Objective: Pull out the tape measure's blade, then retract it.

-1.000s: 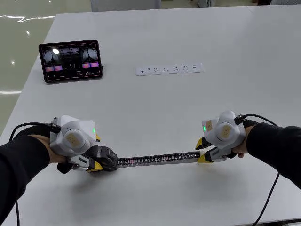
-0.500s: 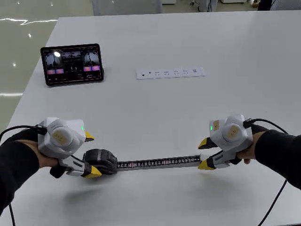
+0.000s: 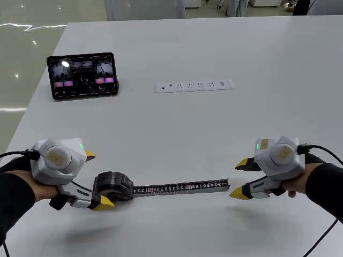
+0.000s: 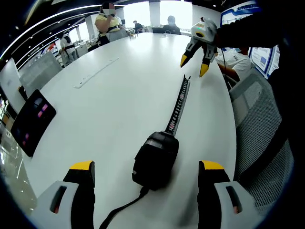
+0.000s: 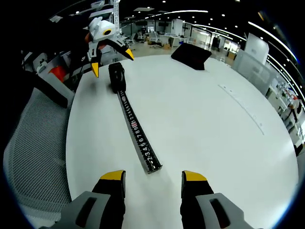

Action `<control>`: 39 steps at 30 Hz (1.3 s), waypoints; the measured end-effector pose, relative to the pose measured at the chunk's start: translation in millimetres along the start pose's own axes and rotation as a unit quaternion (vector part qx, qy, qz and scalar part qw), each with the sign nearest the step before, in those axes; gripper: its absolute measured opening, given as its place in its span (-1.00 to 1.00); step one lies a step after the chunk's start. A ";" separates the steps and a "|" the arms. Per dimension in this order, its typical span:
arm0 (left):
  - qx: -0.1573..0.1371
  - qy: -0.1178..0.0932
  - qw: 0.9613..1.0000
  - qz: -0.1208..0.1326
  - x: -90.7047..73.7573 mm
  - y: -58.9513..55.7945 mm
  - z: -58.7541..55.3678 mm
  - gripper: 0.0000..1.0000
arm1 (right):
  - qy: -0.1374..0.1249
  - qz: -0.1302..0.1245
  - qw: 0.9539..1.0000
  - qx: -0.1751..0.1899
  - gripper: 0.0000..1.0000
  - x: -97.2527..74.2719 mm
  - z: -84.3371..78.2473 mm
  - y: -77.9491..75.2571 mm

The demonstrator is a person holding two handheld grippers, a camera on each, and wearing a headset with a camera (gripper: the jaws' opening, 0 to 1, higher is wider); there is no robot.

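The tape measure's black case [image 3: 112, 186] lies on the white table [image 3: 214, 128] at the near left. Its blade [image 3: 182, 187] is drawn out to the right and lies flat. The left gripper [image 3: 97, 179] has its jaws spread wide on both sides of the case, without touching it. The right gripper [image 3: 239, 178] is also released, and the blade's end lies just in front of its tips, apart from them. A tablet [image 3: 82, 75] and a power strip [image 3: 194, 85] are on the far side.

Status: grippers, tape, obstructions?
Left gripper open, jaws straddling the black tape measure case, not clamped. Right gripper open, just off the tip of the extended blade. Black tablet, white power strip far back.
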State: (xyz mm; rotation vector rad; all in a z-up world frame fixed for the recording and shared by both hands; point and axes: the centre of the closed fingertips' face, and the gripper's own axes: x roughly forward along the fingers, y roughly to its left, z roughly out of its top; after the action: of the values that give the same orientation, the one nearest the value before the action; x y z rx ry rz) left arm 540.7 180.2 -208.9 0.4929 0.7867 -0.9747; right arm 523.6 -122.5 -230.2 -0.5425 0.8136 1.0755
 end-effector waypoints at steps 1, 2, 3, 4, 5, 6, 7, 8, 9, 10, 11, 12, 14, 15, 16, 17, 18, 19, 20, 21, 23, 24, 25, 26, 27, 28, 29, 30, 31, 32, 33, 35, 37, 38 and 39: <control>-0.012 -0.003 1.000 0.000 -1.1 -0.1 -1.6 0.82 | -0.003 -0.003 1.000 0.004 -0.12 -1.7 0.1 0.3; -0.033 -0.012 0.999 0.007 -2.3 1.3 -2.8 0.87 | -0.007 -0.006 1.000 0.010 -0.10 -4.1 -0.2 0.2; -0.042 -0.016 0.999 0.010 -3.5 1.9 -4.6 0.91 | -0.011 -0.008 1.000 0.013 -0.09 -5.7 -0.2 0.1; -0.052 -0.020 0.998 0.012 -4.5 2.0 -5.9 0.96 | -0.015 -0.011 1.000 0.016 -0.08 -7.3 -0.3 0.2; -0.071 -0.024 0.997 0.012 -6.1 0.9 -9.0 0.98 | -0.019 -0.014 1.000 0.019 -0.08 -9.5 -0.6 0.2; -0.072 -0.025 0.997 0.013 -6.9 1.6 -10.9 0.98 | -0.020 -0.017 0.999 0.020 -0.06 -10.8 -0.8 0.3; -0.077 -0.025 0.997 0.017 -8.3 2.1 -14.4 0.98 | -0.024 -0.020 0.999 0.022 -0.05 -12.8 -0.9 0.4; -0.080 -0.025 0.996 0.019 -9.4 2.2 -16.5 0.98 | -0.026 -0.022 0.999 0.023 -0.04 -14.3 -1.1 0.7; -0.084 -0.026 0.996 0.022 -10.7 2.6 -18.2 0.98 | -0.028 -0.024 0.999 0.023 -0.03 -15.4 -0.8 0.9; -0.093 -0.032 0.995 0.026 -12.5 3.3 -19.4 0.98 | -0.031 -0.026 0.999 0.025 -0.02 -17.1 -0.8 1.6; -0.100 -0.036 0.994 0.029 -14.0 4.1 -19.9 0.98 | -0.033 -0.027 0.999 0.027 0.00 -17.9 -1.2 1.9; -0.112 -0.044 0.992 0.037 -16.4 6.1 -20.5 0.98 | -0.037 -0.028 0.998 0.030 0.03 -19.5 -1.6 3.2; -0.126 -0.059 0.989 0.044 -20.0 8.4 -19.5 0.98 | -0.044 -0.029 0.998 0.034 0.07 -21.7 -0.6 5.5; -0.139 -0.075 0.986 0.054 -23.1 10.8 -17.7 0.98 | -0.046 -0.033 0.998 0.035 0.10 -23.4 -1.4 6.3; -0.141 -0.081 0.985 0.061 -25.4 12.9 -18.3 0.98 | -0.046 -0.036 0.998 0.036 0.13 -24.6 -2.4 6.5; -0.142 -0.086 0.984 0.069 -28.8 13.9 -19.9 0.98 | -0.050 -0.043 0.997 0.039 0.17 -26.2 -4.5 4.8; -0.143 -0.091 0.983 0.071 -30.8 13.2 -20.0 0.98 | -0.053 -0.046 0.997 0.042 0.21 -27.9 -5.1 4.6; -0.146 -0.098 0.982 0.073 -32.6 12.6 -19.5 0.98 | -0.057 -0.048 0.996 0.046 0.23 -29.8 -5.7 5.0; -0.153 -0.100 0.980 0.076 -35.5 11.0 -21.2 0.98 | -0.064 -0.052 0.995 0.051 0.25 -33.1 -6.3 4.9; -0.154 -0.099 0.980 0.077 -36.8 9.6 -22.8 0.98 | -0.067 -0.055 0.995 0.055 0.27 -35.3 -7.2 5.1; -0.155 -0.096 0.979 0.087 -40.3 8.1 -27.1 0.98 | -0.071 -0.056 0.994 0.064 0.30 -38.1 -10.7 7.0; -0.156 -0.096 0.979 0.089 -42.1 6.4 -28.0 0.98 | -0.073 -0.059 0.993 0.066 0.33 -38.8 -12.6 7.4; -0.156 -0.101 0.978 0.093 -44.7 4.7 -28.0 0.98 | -0.074 -0.062 0.993 0.068 0.36 -39.6 -14.6 8.8; -0.157 -0.103 0.977 0.097 -46.7 4.0 -28.4 0.98 | -0.074 -0.065 0.993 0.071 0.39 -40.1 -16.6 9.3; -0.158 -0.106 0.977 0.100 -48.5 2.5 -29.3 0.98 | -0.076 -0.068 0.992 0.075 0.43 -41.3 -18.7 10.5; -0.160 -0.107 0.976 0.101 -49.6 1.3 -30.2 0.98 | -0.077 -0.069 0.991 0.079 0.46 -42.3 -19.8 11.3; -0.162 -0.108 0.975 0.103 -50.3 -0.4 -32.1 0.98 | -0.078 -0.071 0.991 0.082 0.49 -43.9 -21.9 12.8; -0.163 -0.107 0.975 0.103 -50.6 -2.1 -33.8 0.98 | -0.080 -0.074 0.991 0.083 0.51 -45.3 -22.9 13.5; -0.164 -0.106 0.976 0.101 -50.9 -4.9 -35.1 0.98 | -0.082 -0.076 0.990 0.085 0.52 -46.5 -23.6 14.1; -0.164 -0.106 0.976 0.099 -51.7 -8.4 -36.8 0.98 | -0.085 -0.076 0.989 0.090 0.54 -48.4 -24.7 15.3; -0.160 -0.107 0.976 0.104 -52.2 -9.2 -37.2 0.98 | -0.087 -0.077 0.989 0.095 0.55 -49.4 -25.9 15.9; -0.153 -0.108 0.976 0.111 -54.3 -11.5 -38.9 0.98 | -0.090 -0.079 0.987 0.104 0.63 -52.7 -27.5 17.7; -0.156 -0.112 0.975 0.109 -54.7 -14.9 -39.4 0.98 | -0.093 -0.088 0.987 0.101 0.66 -56.1 -28.9 19.1; -0.156 -0.110 0.976 0.108 -54.3 -15.9 -41.0 0.98 | -0.094 -0.090 0.987 0.099 0.67 -57.1 -29.6 20.0; -0.155 -0.109 0.976 0.108 -54.5 -17.6 -42.7 0.98 | -0.094 -0.092 0.987 0.096 0.69 -58.4 -30.9 22.0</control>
State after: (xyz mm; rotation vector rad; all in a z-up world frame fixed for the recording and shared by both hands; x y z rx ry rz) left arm 492.1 230.3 -194.1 0.1918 0.6565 -0.6750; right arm 479.8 -168.7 -202.2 -0.3394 0.6788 0.8533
